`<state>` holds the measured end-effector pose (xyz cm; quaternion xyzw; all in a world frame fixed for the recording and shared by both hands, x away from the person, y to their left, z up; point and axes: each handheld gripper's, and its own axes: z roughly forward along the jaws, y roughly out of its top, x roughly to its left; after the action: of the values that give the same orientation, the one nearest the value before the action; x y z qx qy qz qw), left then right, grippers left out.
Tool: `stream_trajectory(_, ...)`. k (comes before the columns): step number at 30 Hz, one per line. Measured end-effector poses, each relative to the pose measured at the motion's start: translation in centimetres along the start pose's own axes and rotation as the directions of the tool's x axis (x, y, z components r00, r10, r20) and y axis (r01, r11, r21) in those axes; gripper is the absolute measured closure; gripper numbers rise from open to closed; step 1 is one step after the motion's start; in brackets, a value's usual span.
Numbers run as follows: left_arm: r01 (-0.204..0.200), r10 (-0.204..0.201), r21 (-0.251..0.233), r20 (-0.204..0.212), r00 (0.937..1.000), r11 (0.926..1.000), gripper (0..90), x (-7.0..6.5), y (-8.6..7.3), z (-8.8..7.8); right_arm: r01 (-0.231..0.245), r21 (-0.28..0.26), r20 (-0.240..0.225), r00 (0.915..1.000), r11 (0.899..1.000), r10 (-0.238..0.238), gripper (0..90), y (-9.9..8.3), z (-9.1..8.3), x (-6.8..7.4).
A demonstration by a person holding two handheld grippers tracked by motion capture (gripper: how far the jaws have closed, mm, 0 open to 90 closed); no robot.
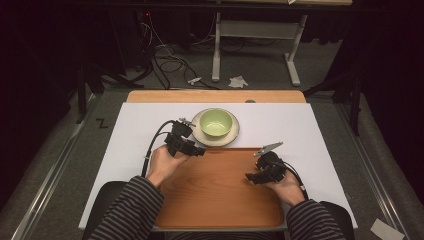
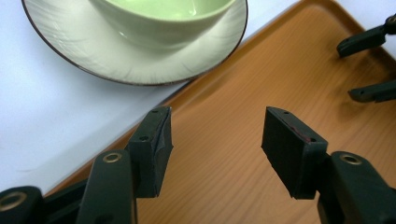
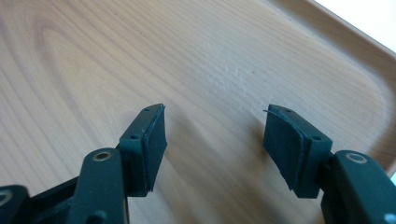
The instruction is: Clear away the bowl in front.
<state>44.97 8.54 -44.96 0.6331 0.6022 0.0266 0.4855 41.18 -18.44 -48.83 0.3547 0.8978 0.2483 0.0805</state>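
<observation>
White-covered worktop is carrying a wooden tray; beyond its far edge a green bowl is sitting on a saucer. Left tongs and right tongs are hovering over the tray, both gaping wide, gripping nothing.

Both my grippers are matte black: left gripper and right gripper, with brass-coloured rivets on the jaw links. A thin red streak marks the inner edge of one left pad.

Tray: warm orange-brown wood with long pale grain swirls; a whitish scuffed patch at 12 o'clock from my right jaws.

Bowl at 1 o'clock from my left gripper: pale green inside and out.

Plate under it: cream, fine radiating lines, dark brown rim.

Table cover: plain white. Table edge at 12 o'clock: light wood.

My sleeves: dark grey with thin lighter stripes.
</observation>
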Motion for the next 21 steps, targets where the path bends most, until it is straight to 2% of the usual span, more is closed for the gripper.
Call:
stream_trajectory(7,0.012,-0.012,0.005,-0.004,0.9999,0.9999,42.6,-0.2,0.8,0.2,0.002,0.004,0.003,1.0,1.0,-0.002,40.7,0.0,-0.1,0.2)
stream_trajectory(12,0.019,-0.018,0.02,-0.03,0.9994,0.9996,42.1,0.0,1.5,0.7,0.001,0.008,0.001,1.0,1.0,-0.001,40.7,0.0,0.0,0.1)
stream_trajectory(21,0.022,-0.02,0.038,-0.052,0.9984,0.999,41.2,0.0,2.7,1.6,0.002,0.01,0.004,1.0,1.0,-0.002,40.7,0.0,0.0,0.2)
